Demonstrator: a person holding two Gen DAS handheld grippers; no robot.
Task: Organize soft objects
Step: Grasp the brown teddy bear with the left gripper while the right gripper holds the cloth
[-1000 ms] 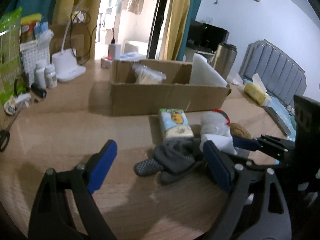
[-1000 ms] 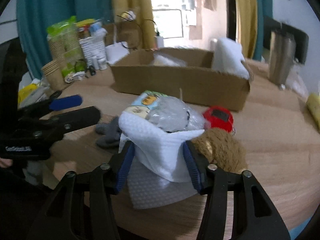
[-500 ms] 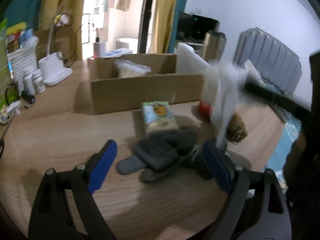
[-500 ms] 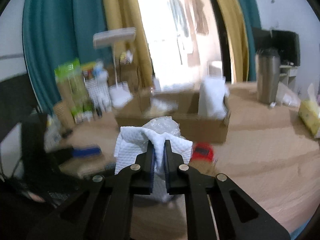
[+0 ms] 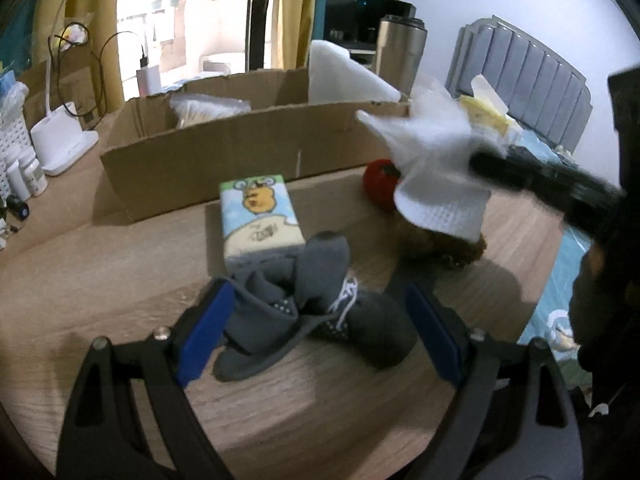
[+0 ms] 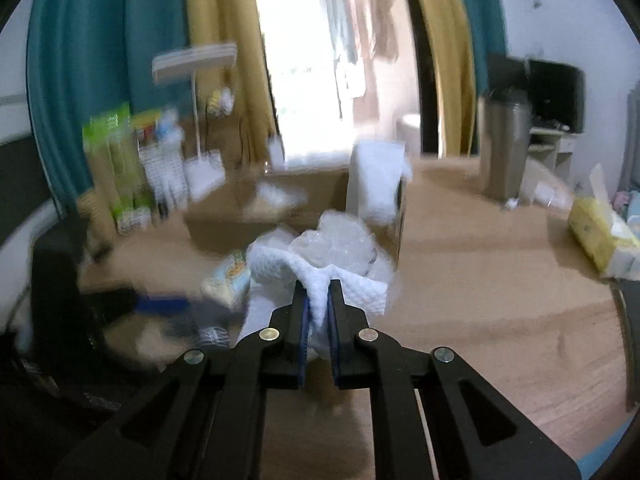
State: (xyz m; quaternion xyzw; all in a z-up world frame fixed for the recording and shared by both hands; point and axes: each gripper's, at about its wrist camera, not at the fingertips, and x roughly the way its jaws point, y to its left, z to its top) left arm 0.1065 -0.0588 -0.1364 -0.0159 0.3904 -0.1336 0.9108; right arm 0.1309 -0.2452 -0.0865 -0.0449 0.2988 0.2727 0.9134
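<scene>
My right gripper is shut on a white cloth wrapped around a clear plastic bag, held above the table in front of the cardboard box. In the left wrist view the cloth hangs near the box's right end. My left gripper is open and straddles the grey socks on the table. A tissue pack, a red soft toy and a brown plush lie behind the socks.
The box holds a plastic bag and a white roll. A white lamp base and bottles stand at the left. A steel tumbler and a yellow tissue pack are at the right.
My right gripper closed on the white cloth, lifted it off the pile and carried it toward the box. My left gripper moved forward around the socks.
</scene>
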